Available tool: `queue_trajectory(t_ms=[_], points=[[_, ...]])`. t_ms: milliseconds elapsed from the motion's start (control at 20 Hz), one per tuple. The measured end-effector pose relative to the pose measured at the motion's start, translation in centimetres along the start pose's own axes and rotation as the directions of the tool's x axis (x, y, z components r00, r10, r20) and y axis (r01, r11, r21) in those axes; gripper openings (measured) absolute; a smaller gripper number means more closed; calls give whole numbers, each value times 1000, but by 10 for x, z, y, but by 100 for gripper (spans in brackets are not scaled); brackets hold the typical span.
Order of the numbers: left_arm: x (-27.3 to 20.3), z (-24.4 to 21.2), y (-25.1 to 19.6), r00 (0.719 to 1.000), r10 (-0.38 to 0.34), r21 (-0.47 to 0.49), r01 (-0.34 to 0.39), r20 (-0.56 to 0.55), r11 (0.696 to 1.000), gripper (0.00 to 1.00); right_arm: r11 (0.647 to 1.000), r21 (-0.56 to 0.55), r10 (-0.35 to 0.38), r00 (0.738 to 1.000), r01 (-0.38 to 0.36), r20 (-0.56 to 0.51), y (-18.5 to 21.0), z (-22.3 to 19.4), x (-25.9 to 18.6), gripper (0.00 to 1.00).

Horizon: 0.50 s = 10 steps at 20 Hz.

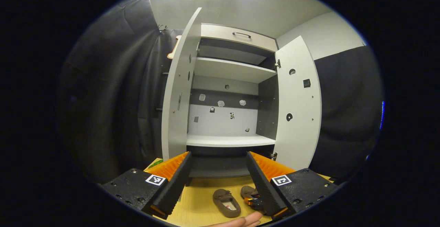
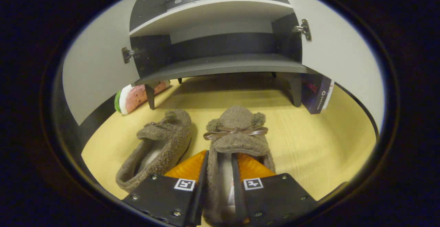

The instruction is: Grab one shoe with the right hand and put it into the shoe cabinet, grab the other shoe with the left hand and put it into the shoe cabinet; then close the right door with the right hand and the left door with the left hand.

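In the right gripper view the right gripper (image 2: 220,172) has its jaws clamped on the right shoe (image 2: 237,134) at lower centre, toe toward the cabinet (image 2: 220,65) above, while the left gripper (image 1: 218,175) waits with jaws apart.

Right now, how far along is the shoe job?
Nothing stored yet. In hand: right gripper is closed on the bow shoe, which is on the floor. Left: shelve it, then the other shoe with the open left gripper, then shut both doors.
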<state>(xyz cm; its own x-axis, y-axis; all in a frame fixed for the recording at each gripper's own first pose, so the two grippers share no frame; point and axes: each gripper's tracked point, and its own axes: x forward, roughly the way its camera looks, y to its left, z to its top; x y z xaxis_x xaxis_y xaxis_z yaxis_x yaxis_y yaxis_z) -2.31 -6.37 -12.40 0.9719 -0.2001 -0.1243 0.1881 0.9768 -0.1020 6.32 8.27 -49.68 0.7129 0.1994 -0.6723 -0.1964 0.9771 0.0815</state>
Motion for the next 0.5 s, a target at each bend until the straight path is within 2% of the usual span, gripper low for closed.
queue_trajectory(t_ms=[50, 100, 200, 250, 300, 400, 450, 500], points=[[-2, -2, -2, 1000, -8, -4, 8, -7, 1000, 96, 1000, 16, 1, 1000, 0, -17, 1, -21, 18, 21], [-4, -3, -4, 1000, -15, -4, 15, -10, 1000, 96, 1000, -15, 9, 999, -9, -49, 6, -28, 22, 6], [-9, -3, -11, 999, -34, -3, 34, -6, 999, 97, 995, -100, -32, 998, 28, -45, 4, -27, 25, 7], [-11, -2, -14, 999, -42, -1, 42, -4, 999, 97, 988, -148, -56, 997, 48, -45, 3, -30, 25, 14], [-12, -3, -13, 999, -38, 5, 38, -3, 999, 96, 984, -166, -74, 997, 71, -10, 3, -27, 26, 29], [-13, -4, -9, 1000, -22, 28, 22, -2, 999, 96, 987, -148, -65, 998, 64, -2, 8, -30, 27, 30], [-14, -4, -10, 1000, -23, 28, 23, -4, 999, 96, 990, -110, -92, 996, 93, 14, 4, -28, 34, 33], [-15, -6, -12, 1000, -27, 28, 27, -8, 999, 96, 997, -44, -69, 997, 70, 24, 5, -29, 30, 20]])
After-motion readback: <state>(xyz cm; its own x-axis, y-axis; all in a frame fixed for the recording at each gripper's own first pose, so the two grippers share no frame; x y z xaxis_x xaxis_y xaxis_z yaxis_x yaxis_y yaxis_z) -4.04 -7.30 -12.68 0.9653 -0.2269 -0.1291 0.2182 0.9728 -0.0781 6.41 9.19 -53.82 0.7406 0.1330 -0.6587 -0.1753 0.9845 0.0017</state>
